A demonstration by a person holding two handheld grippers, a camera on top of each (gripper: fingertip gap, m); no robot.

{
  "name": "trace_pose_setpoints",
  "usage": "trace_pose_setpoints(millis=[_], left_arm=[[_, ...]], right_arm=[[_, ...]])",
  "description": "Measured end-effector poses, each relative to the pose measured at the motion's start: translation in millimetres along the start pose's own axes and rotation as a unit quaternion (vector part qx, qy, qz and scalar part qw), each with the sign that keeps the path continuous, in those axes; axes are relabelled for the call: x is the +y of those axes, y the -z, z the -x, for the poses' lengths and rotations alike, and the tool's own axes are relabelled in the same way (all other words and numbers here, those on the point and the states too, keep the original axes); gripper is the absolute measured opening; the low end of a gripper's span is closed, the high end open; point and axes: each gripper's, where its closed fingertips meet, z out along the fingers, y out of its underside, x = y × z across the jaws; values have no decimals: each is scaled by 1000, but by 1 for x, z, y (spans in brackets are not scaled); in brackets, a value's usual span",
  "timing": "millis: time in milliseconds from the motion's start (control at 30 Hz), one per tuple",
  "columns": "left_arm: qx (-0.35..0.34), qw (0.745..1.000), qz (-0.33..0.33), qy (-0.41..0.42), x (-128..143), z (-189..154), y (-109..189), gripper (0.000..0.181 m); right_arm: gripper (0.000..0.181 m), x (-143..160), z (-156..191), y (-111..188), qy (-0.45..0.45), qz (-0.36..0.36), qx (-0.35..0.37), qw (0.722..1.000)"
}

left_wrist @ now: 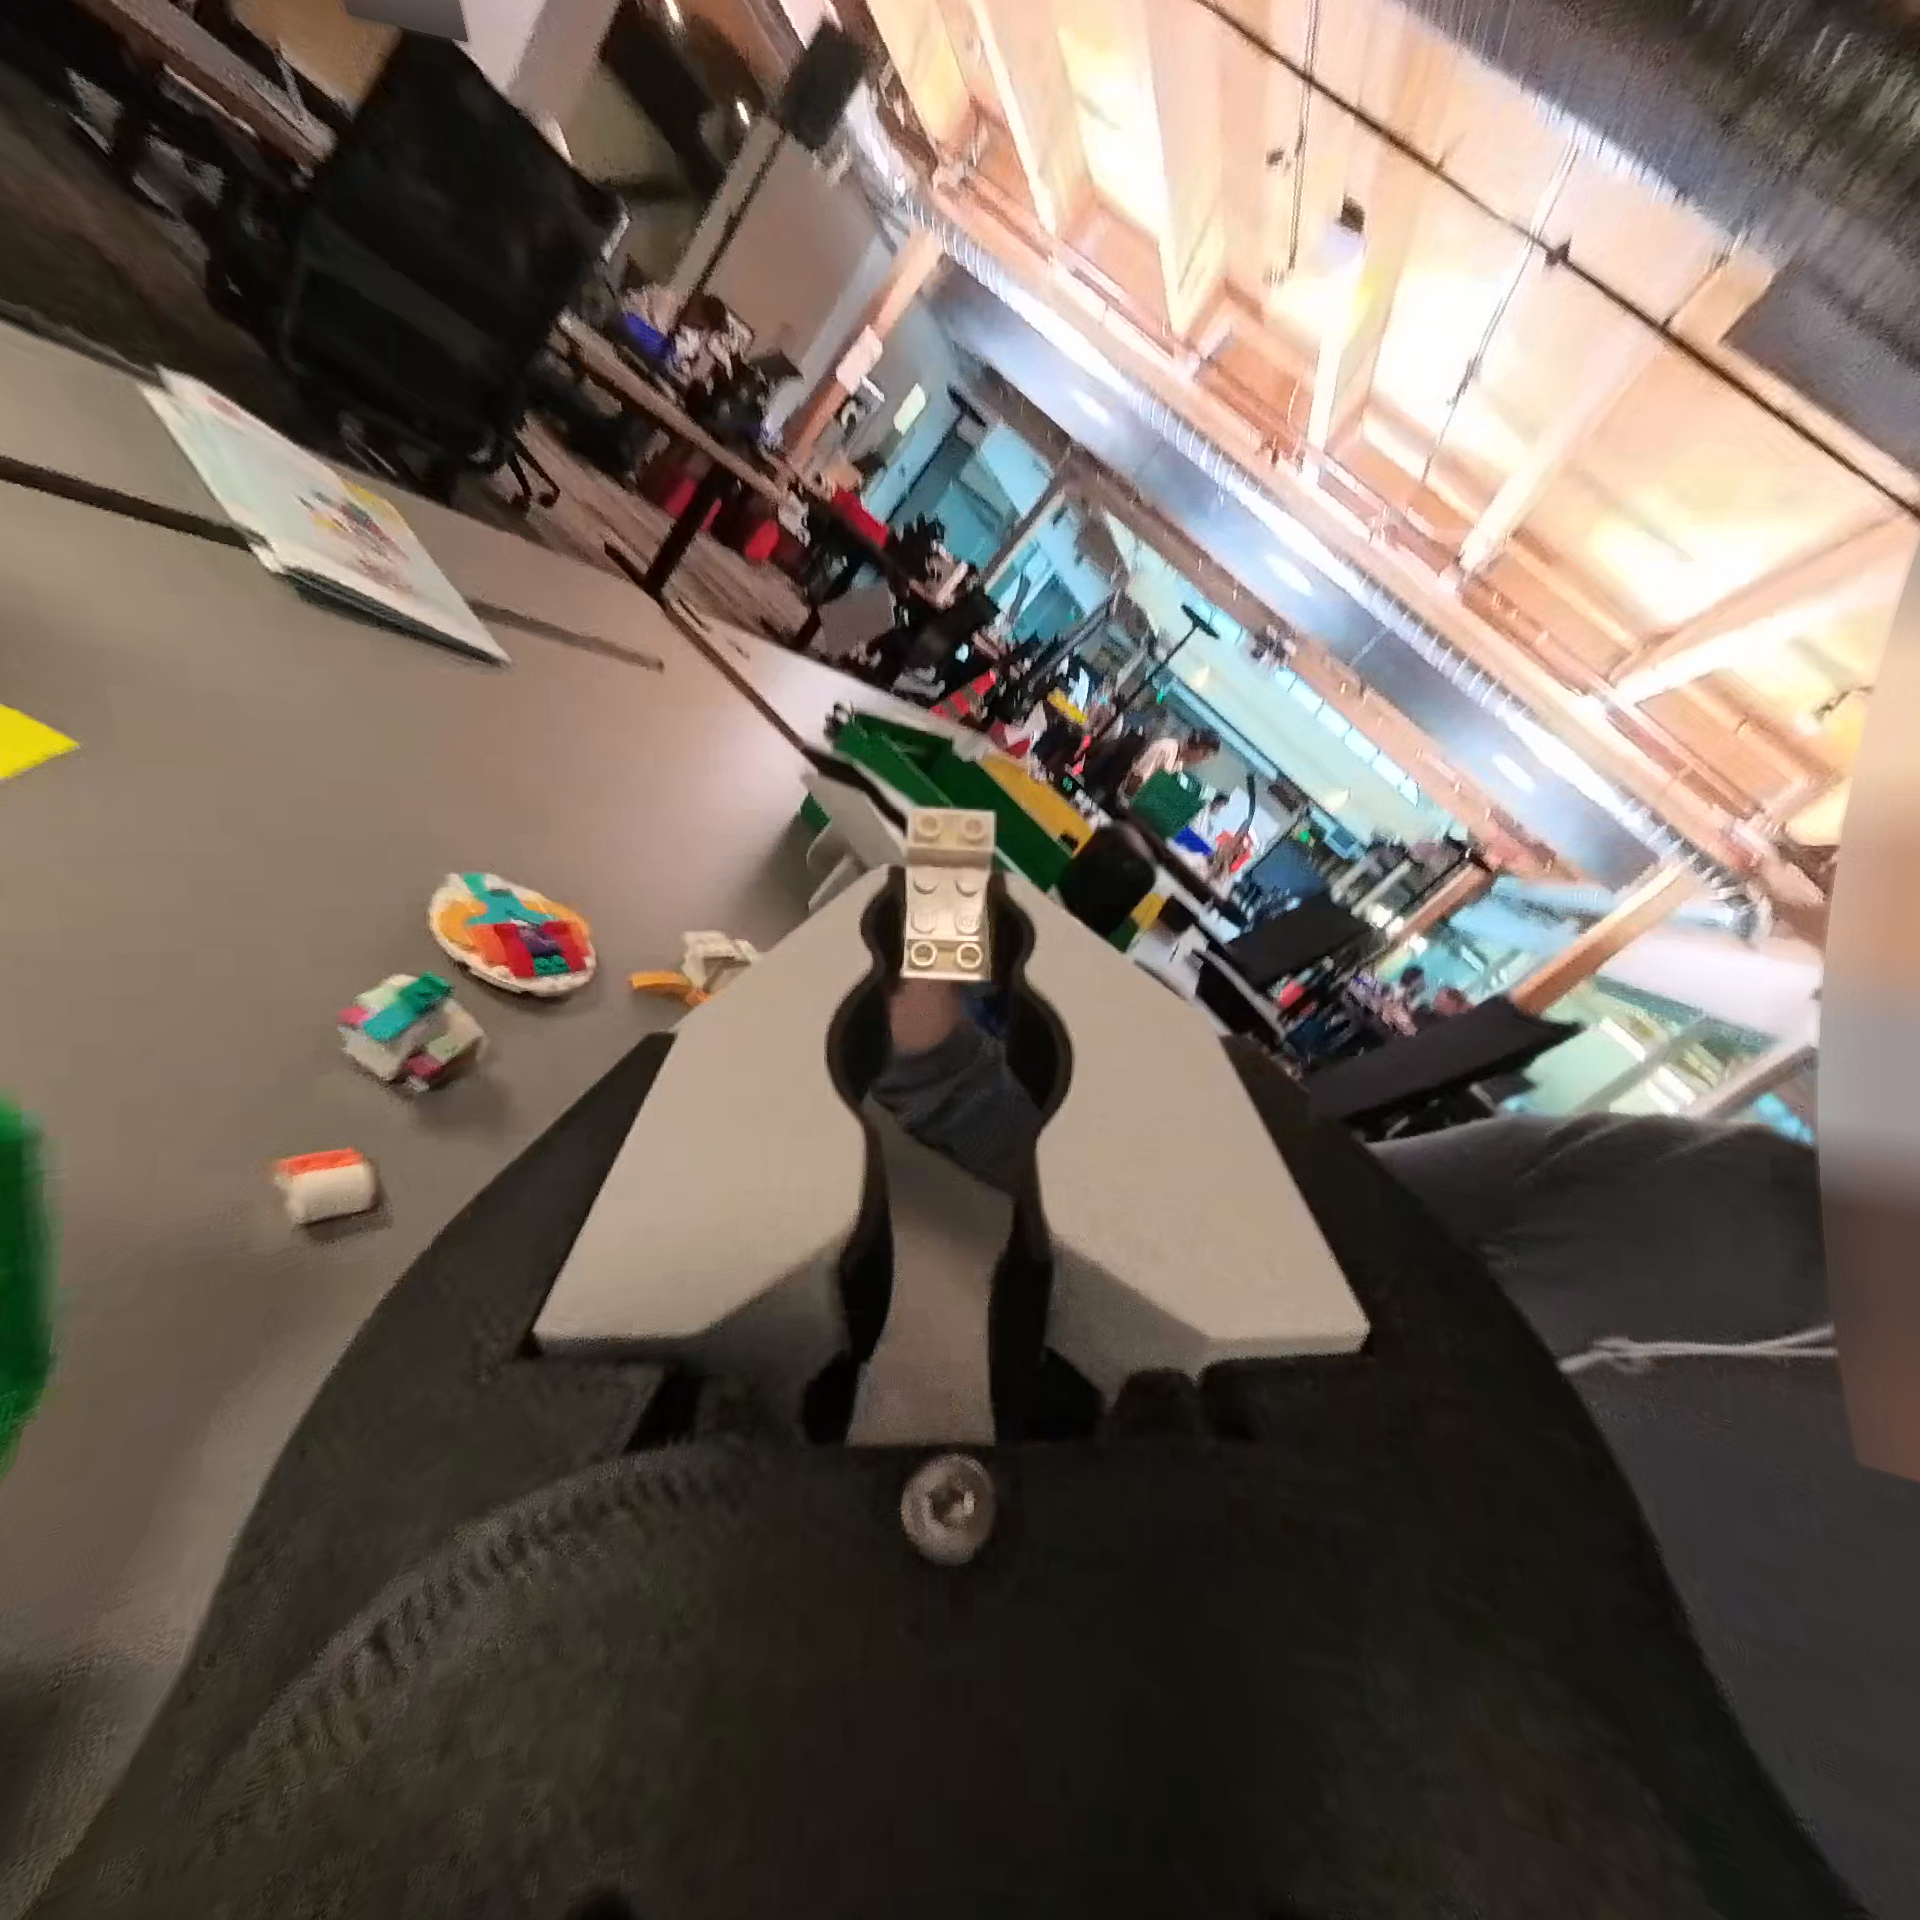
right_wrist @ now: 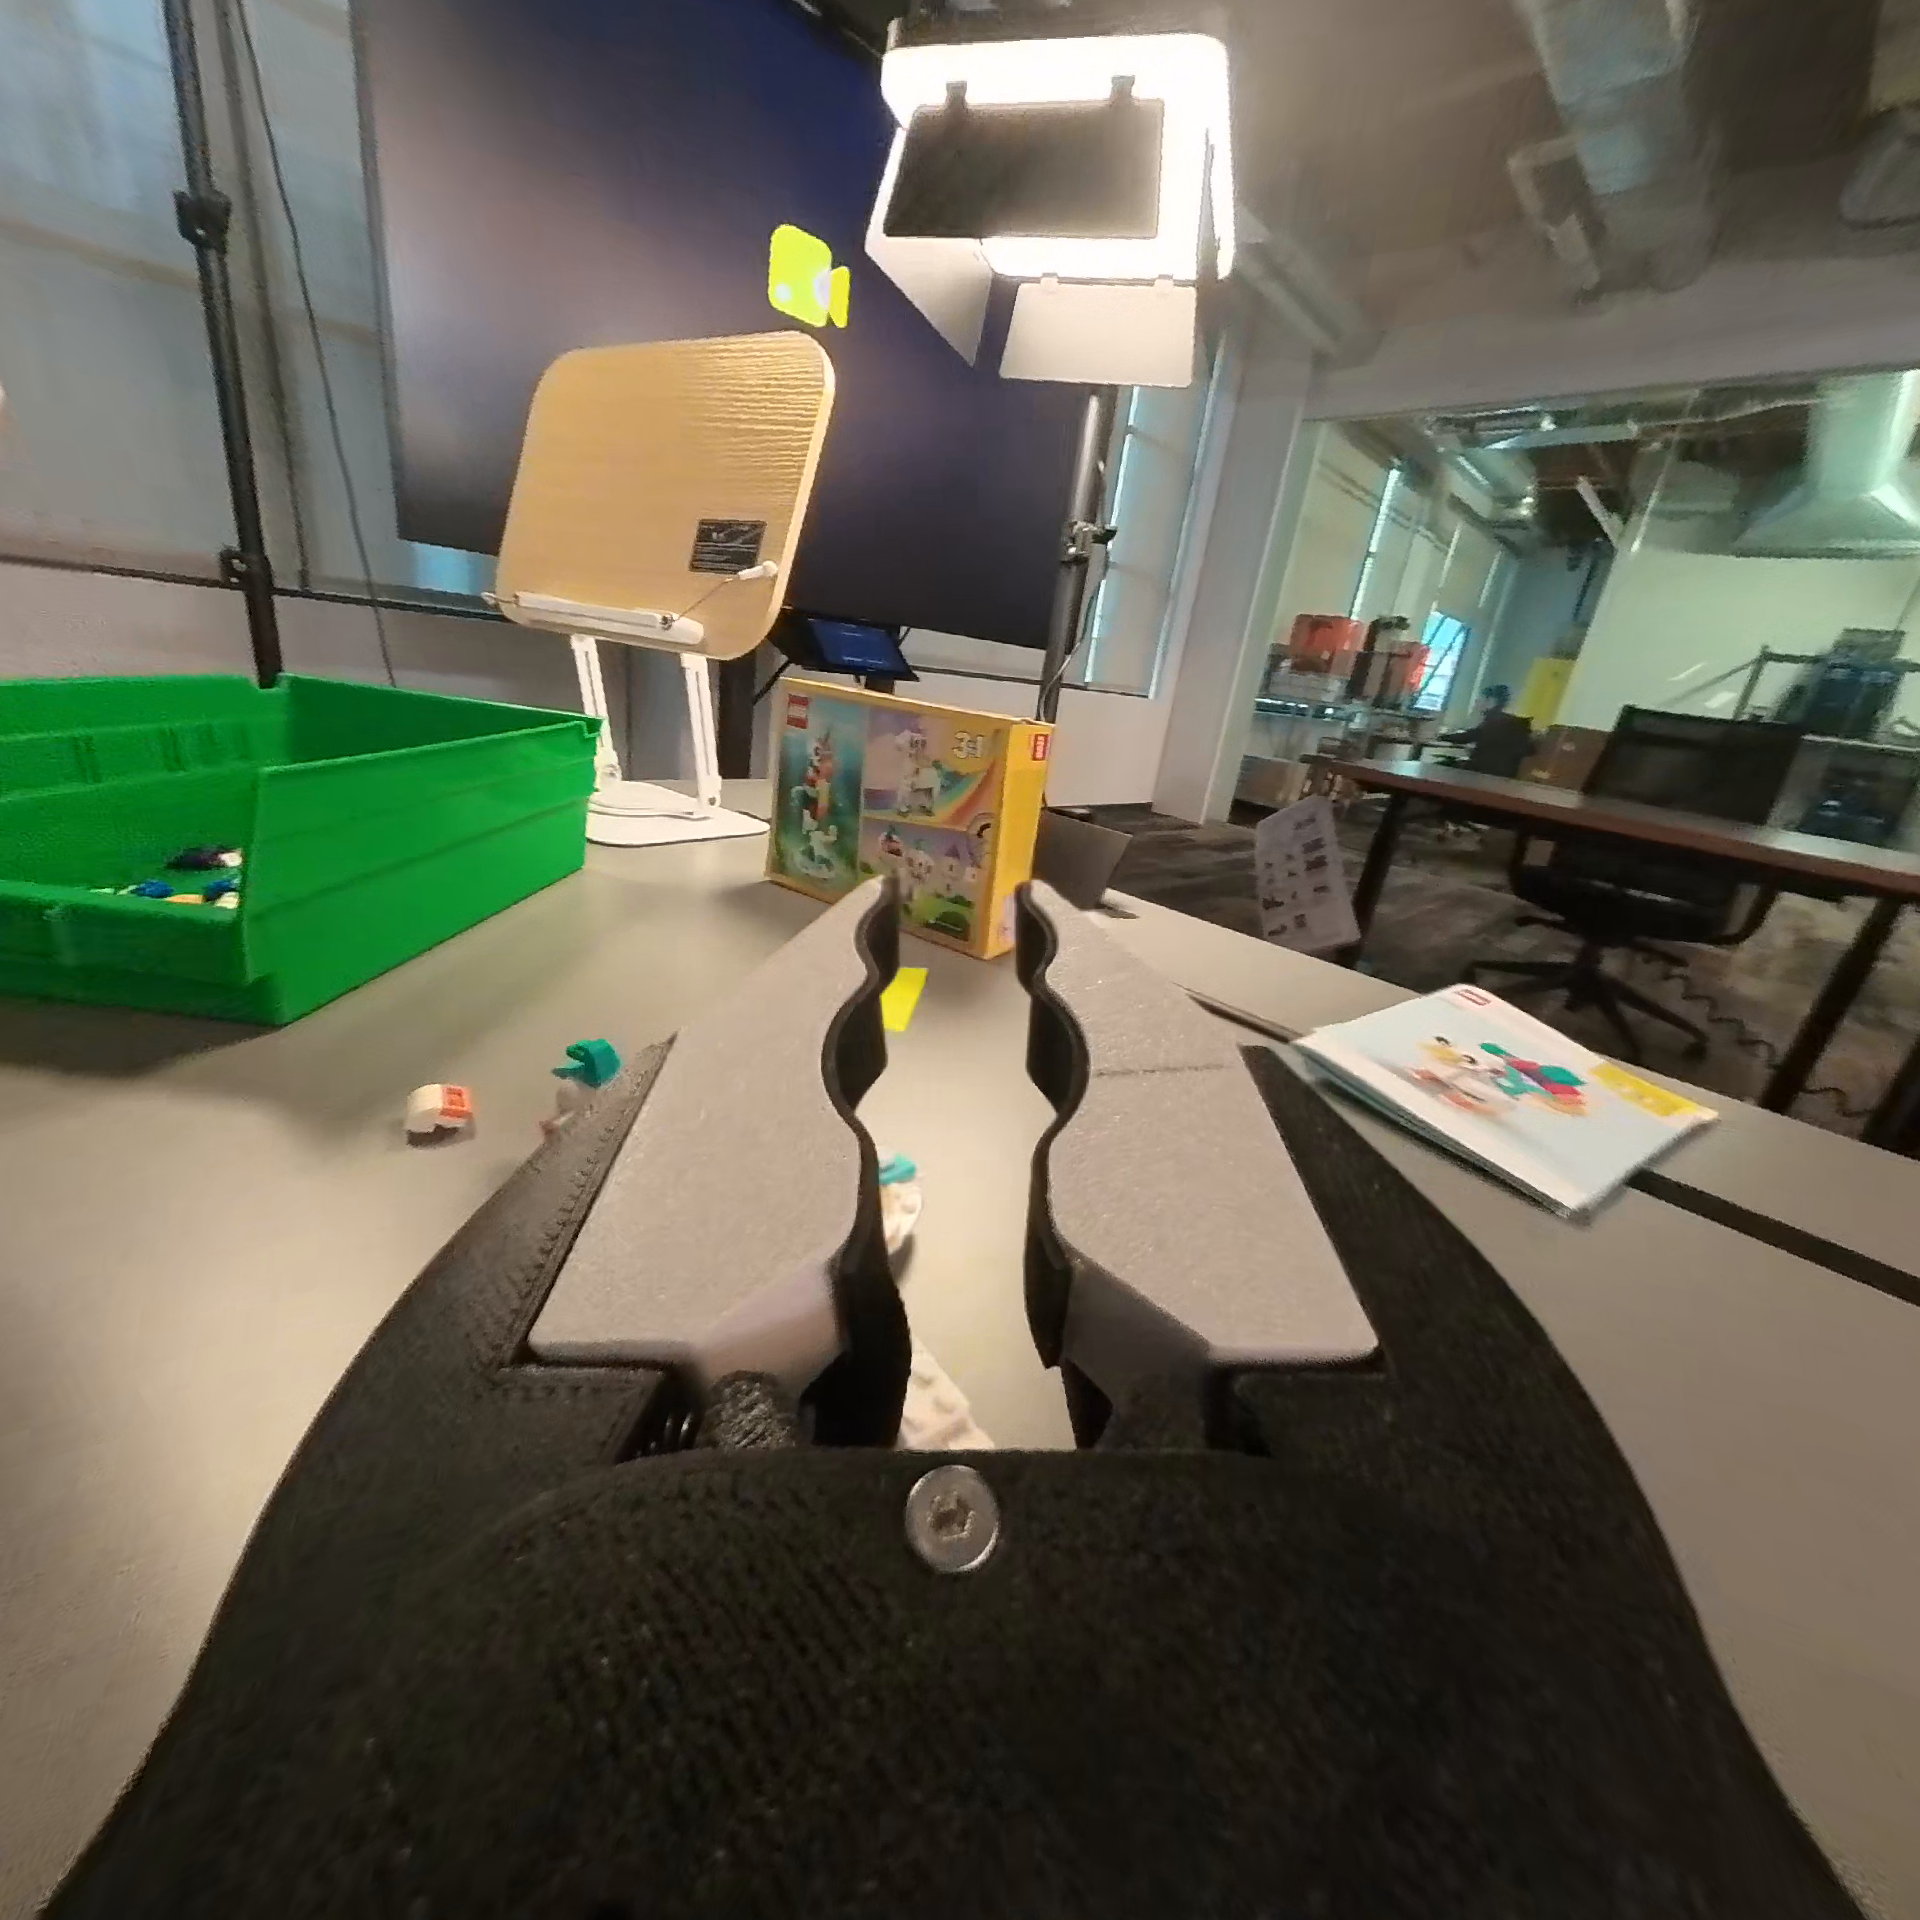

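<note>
1. White studded brick piece (left_wrist: 948,909) is held raised above the grey table (left_wrist: 312,831), clamped at the tips of the left gripper (left_wrist: 948,935).
2. Small brick assemblies (left_wrist: 410,1029) and a round multicoloured build (left_wrist: 512,933) are seen lying apart on the table, unjoined.
3. Right gripper (right_wrist: 951,904) is kept partly open, with nothing held, above the table near the yellow box (right_wrist: 904,821).

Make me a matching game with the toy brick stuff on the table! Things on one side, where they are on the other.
Things:
1. small grey brick piece
2. green bin
3. yellow toy box
4. booklet

Places:
A. standing upright behind the open right hand-held gripper
B. lying flat at the right table edge
C. pinched in the left hand-held gripper
D. on the table's left side, loose bricks inside

Pairs: 1-C, 2-D, 3-A, 4-B
</note>
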Motion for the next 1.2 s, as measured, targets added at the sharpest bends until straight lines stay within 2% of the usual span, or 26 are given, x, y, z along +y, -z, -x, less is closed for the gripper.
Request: trace_pose_setpoints(millis=[100,167,200,233,300,333,367,467,700,733,767,800,833,933,1000,1067,1133,1200], left_arm=[[-27,999,-36,22,-31,5,45,14],[-89,994,-54,23,-45,24,73,14],[-146,988,-48,12,-46,40,86,14],[-226,974,-25,-7,-42,61,101,14],[-387,920,37,-48,-31,99,136,14],[-439,894,68,-59,-25,111,149,14],[-459,882,89,-61,-21,117,155,14],[-400,911,102,-11,-11,115,142,14],[-398,910,101,54,-2,139,154,15],[-407,905,104,61,-1,142,156,21],[-422,898,109,64,0,145,159,42],[-440,889,115,57,0,148,161,55],[-459,879,120,45,1,151,164,62],[-491,864,112,-7,-8,149,162,58],[-470,876,62,-90,-27,126,139,52],[-423,889,39,-174,-32,91,104,49],[-375,897,45,-229,-17,64,65,42],[-302,913,100,-255,22,47,19,36]], right_arm=[[18,0,7,-2,1,1,-18,1000],[18,1,12,-2,3,5,-28,1000],[18,1,13,-3,5,6,-31,999],[18,1,15,-3,8,6,-34,999],[18,1,18,-3,12,9,-39,999],[18,1,18,-3,13,10,-41,999],[18,2,19,-3,12,12,-42,999],[18,3,19,-3,5,15,-44,999],[18,5,19,-4,-10,21,-50,998],[18,6,19,-4,-11,23,-51,998],[18,6,20,-4,-11,24,-52,998],[18,6,20,-4,-12,24,-53,998],[18,6,20,-4,-13,25,-54,998],[18,6,21,-4,-17,24,-54,998],[18,5,20,-4,-18,23,-53,998],[18,5,19,-4,-19,23,-52,998],[17,5,20,-4,-21,23,-53,998],[17,5,20,-4,-22,24,-55,998]])
